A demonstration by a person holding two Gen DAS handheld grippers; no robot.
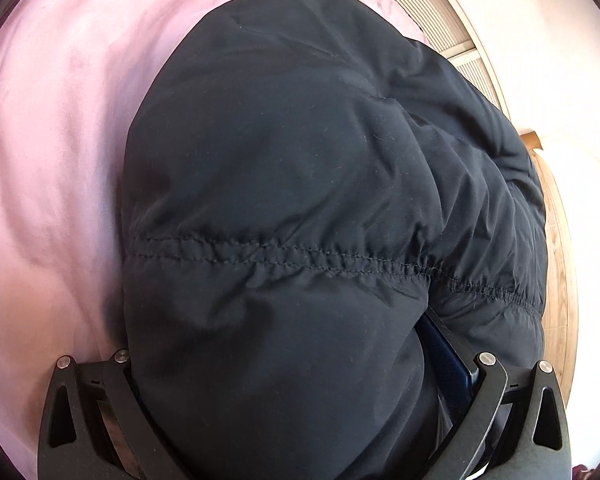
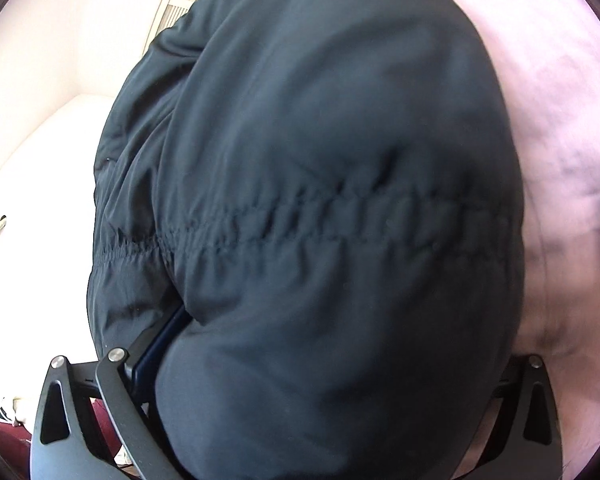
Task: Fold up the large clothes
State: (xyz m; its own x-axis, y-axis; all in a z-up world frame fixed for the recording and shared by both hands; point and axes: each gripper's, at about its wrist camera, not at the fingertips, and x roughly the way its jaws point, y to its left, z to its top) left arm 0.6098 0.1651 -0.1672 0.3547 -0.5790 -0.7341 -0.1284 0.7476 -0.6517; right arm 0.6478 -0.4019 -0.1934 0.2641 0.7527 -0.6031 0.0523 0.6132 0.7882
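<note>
A puffy dark jacket (image 1: 308, 208) is being pressed right up against both lenses, its fabric bulging between the black linkages of each tool. In the left wrist view, the left tongs (image 1: 300, 392) are being closed on a thick fold of it, one blue pad being glimpsed at the right side under the cloth. In the right wrist view, the right tongs (image 2: 320, 380) are likewise being clamped on the jacket, a blue pad showing at the left. A gathered elastic seam (image 1: 284, 258) is being seen running across the garment. The jacket is being held over a pink bedsheet (image 1: 56, 168), with a wooden floor (image 1: 556, 248) beside it.
</note>
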